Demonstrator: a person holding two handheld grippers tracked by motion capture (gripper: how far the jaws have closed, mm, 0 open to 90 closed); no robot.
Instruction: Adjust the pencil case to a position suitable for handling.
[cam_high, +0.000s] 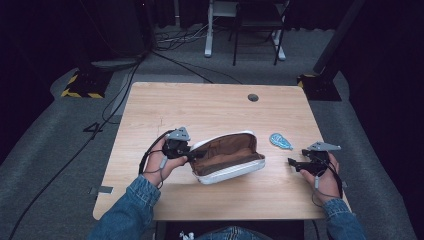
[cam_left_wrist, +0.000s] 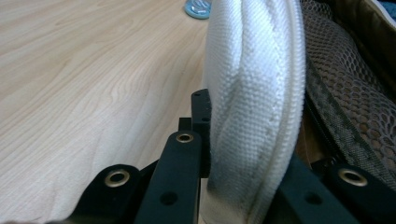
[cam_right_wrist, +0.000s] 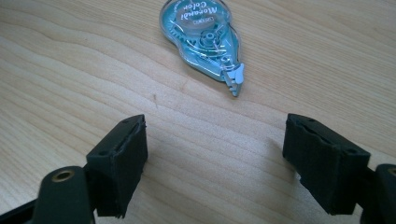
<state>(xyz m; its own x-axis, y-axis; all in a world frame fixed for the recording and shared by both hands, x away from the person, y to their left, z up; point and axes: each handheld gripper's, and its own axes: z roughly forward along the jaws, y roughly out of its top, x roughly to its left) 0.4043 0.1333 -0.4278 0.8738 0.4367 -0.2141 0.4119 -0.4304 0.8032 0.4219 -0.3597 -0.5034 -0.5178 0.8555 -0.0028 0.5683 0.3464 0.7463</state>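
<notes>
Left hand-held gripper (cam_high: 192, 155) clamped on white pouch (cam_high: 227, 156) rim, right hand-held gripper (cam_right_wrist: 215, 158) spread empty, correction tape roller (cam_right_wrist: 205, 39) ahead on table (cam_high: 200, 107)

wooden table (cam_high: 210, 107), grey floor (cam_high: 60, 135), cables (cam_high: 175, 40)

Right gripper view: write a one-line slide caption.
Open right gripper poised above the wooden table, facing a teal correction-tape dispenser.
</notes>
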